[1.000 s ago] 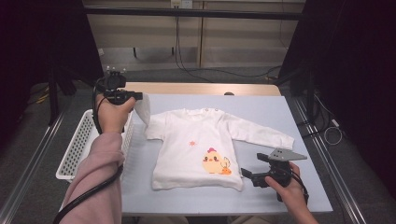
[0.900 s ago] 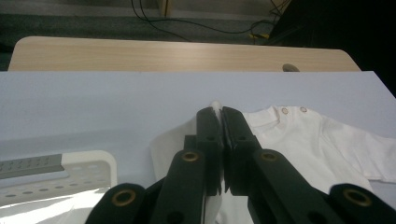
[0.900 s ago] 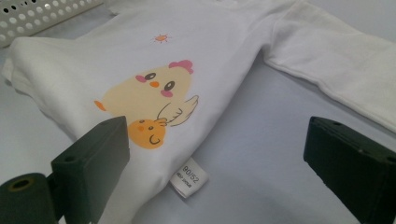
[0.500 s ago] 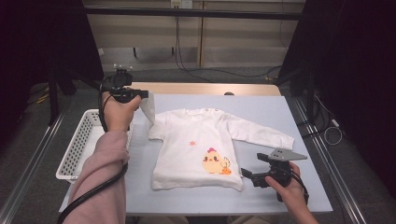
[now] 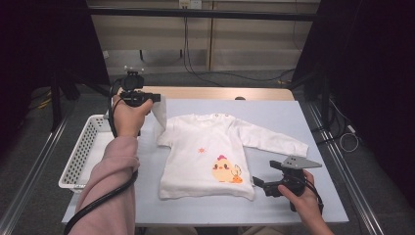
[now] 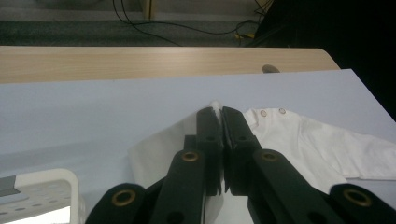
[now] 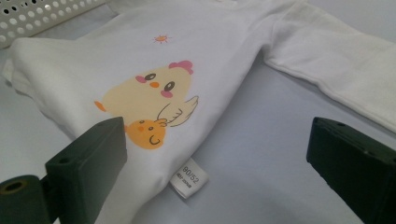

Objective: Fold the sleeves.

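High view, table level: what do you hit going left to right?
Basket → left gripper pinching the lifted sleeve → shirt with its chick print → right gripper, open at the hem corner.

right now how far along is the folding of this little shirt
Done: the white baby shirt lies flat, chick print up, on the table, right sleeve spread out. In hand: the left hand-held gripper is shut on the left sleeve and holds it lifted. Left: no fold is visible yet; the right hand-held gripper is open beside the hem corner, holding nothing.
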Tool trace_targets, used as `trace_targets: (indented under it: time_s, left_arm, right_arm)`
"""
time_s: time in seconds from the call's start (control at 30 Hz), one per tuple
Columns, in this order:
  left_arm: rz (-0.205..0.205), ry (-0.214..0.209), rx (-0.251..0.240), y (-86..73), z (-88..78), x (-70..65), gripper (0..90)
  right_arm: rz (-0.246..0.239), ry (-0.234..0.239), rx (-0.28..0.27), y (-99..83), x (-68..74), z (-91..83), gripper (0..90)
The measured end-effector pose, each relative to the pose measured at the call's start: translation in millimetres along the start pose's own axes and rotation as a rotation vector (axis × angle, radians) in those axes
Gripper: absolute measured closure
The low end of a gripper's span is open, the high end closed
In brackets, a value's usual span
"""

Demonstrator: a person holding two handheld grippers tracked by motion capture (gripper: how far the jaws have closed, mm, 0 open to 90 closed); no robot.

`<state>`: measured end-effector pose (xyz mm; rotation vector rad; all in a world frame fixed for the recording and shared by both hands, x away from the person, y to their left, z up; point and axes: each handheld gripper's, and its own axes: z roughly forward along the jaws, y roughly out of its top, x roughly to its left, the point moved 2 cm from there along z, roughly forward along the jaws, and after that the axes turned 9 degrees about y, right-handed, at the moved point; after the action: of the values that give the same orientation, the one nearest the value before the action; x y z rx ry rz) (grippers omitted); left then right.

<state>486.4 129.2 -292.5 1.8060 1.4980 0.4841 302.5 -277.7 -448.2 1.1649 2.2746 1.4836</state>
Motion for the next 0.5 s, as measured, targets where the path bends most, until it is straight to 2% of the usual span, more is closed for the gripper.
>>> trace_targets:
  time_s: [0.5]
  left_arm:
    - [0.014,-0.013,-0.013,3.5,1.5,-8.4,87.2]
  right_arm:
    - [-0.003,-0.006,0.01,-0.9,-0.7,0.8,3.2]
